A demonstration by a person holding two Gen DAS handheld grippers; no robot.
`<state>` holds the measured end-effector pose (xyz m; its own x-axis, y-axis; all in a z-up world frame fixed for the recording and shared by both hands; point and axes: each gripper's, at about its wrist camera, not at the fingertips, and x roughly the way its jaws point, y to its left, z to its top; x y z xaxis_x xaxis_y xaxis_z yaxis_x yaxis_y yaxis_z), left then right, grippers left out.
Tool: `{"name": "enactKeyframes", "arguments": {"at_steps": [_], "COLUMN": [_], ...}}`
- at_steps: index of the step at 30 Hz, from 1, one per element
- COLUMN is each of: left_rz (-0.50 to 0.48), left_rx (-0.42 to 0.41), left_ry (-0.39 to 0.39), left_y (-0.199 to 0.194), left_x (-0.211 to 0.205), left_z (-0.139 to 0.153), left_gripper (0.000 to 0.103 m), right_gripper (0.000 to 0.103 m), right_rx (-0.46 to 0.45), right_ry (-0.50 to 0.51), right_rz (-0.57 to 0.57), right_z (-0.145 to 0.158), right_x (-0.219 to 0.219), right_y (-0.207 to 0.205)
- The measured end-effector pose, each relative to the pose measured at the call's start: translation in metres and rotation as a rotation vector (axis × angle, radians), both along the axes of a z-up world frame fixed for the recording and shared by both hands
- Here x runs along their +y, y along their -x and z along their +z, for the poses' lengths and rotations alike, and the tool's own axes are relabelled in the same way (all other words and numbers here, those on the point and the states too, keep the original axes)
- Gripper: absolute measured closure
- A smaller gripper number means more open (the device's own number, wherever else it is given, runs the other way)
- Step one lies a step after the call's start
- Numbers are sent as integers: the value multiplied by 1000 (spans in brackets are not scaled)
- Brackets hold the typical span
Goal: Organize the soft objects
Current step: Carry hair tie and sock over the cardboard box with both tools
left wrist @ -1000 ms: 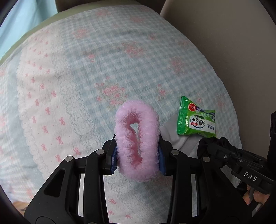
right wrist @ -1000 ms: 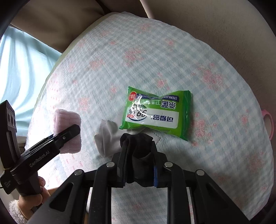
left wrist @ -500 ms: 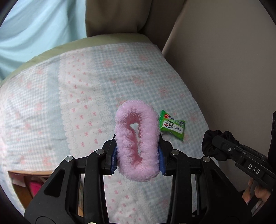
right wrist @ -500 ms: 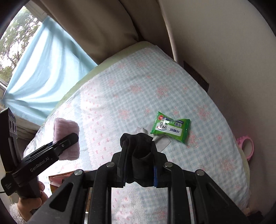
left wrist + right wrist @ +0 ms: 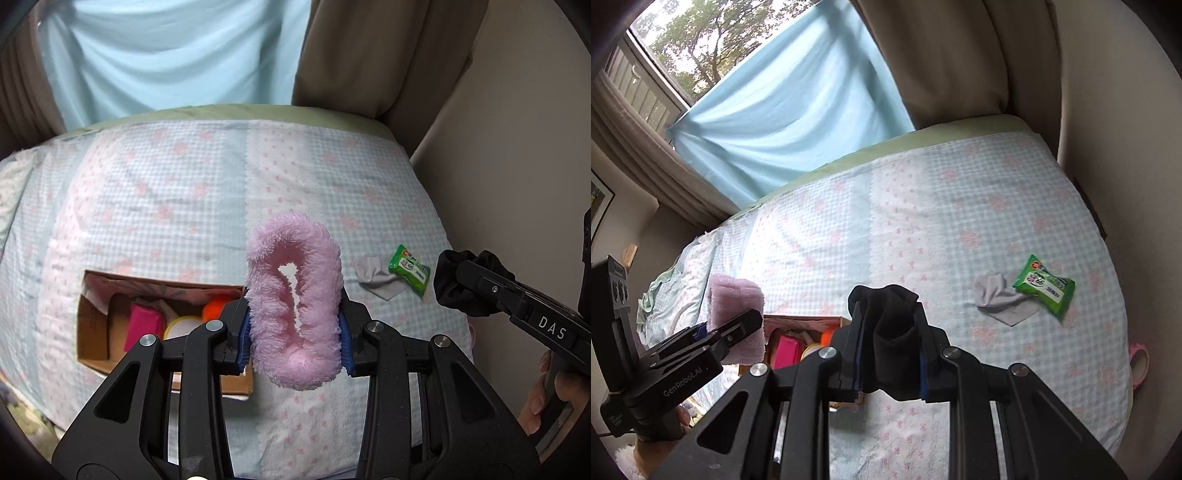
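Left gripper (image 5: 295, 332): clamped on a pink fluffy loop (image 5: 294, 314), blue pads pressing its two sides, the loop standing upright between them and sagging a little below. Right gripper (image 5: 888, 354): closed tight on a black fabric bundle (image 5: 892, 343), dark cloth bulging out above and below the pads. Both held well above a checked bedspread (image 5: 166, 206) with pink flowers. Down and to the left of the pink loop, partly hidden behind the left gripper's frame: an open cardboard box (image 5: 92, 332) already holding a magenta block (image 5: 144, 325), an orange ball (image 5: 216, 308) and a pale round lid-like thing (image 5: 181, 326); probably the place for both loads, though nothing proves it. Risks from here: the squashy loop slipping out sideways if the grip eases over the bedspread rather than over the box; a release from this height landing on the box's rim or flap and bouncing off; the two grippers, near each other, bumping if both head for the one opening together; black cloth snagging on a pad and hanging on after release. Further out, toward the wall side and well apart from both grippers: a grey cloth (image 5: 997, 295) lying flat, touching a green wipes packet (image 5: 1043, 286), both still to be sorted by the look of it. At the bed's right edge, a pink tape roll (image 5: 1137, 363).
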<state>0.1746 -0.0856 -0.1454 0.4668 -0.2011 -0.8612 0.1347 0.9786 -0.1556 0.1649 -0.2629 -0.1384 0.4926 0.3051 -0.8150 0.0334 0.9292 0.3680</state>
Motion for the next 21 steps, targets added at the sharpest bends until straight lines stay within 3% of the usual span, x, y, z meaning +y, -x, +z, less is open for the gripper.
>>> {"name": "enactKeyframes", "arguments": {"at_steps": [9,15,21], "left_rz": [71,45,-43], "left_rx": [27,93,148], "left_ry": [-28,-15,-43], "left_y": [22,24,12], "left_x": [107,171,220], "left_z": [-6,-29,-59], "left_gripper": [70,70,70], "right_gripper": [83,83,83], "right_rx": [3,48,119], "right_ry": [25,56,52], "right_rz": [118,95,23], "right_z": [1,-12,-42], "right_x": [113,176,225], "right_y": [1,5,8]}}
